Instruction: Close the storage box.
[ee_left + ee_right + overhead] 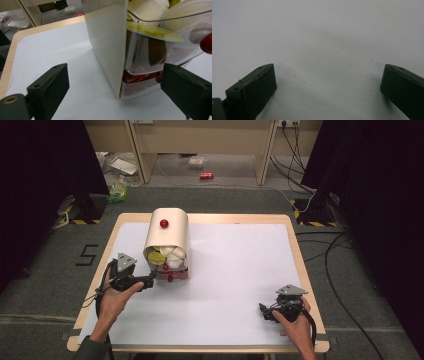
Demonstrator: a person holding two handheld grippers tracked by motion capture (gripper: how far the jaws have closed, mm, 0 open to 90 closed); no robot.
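Here the cream box (167,237) lies tipped, dishes spilling; left tool (148,283) spread beside it.

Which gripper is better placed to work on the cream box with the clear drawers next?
Left. The left gripper sits open right at the cream box, its jaws flanking the clear drawers. The right gripper rests far off over the white table cover, also open.

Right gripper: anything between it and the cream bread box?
Nothing: the high view shows bare white table cover between the right gripper and the bread box.
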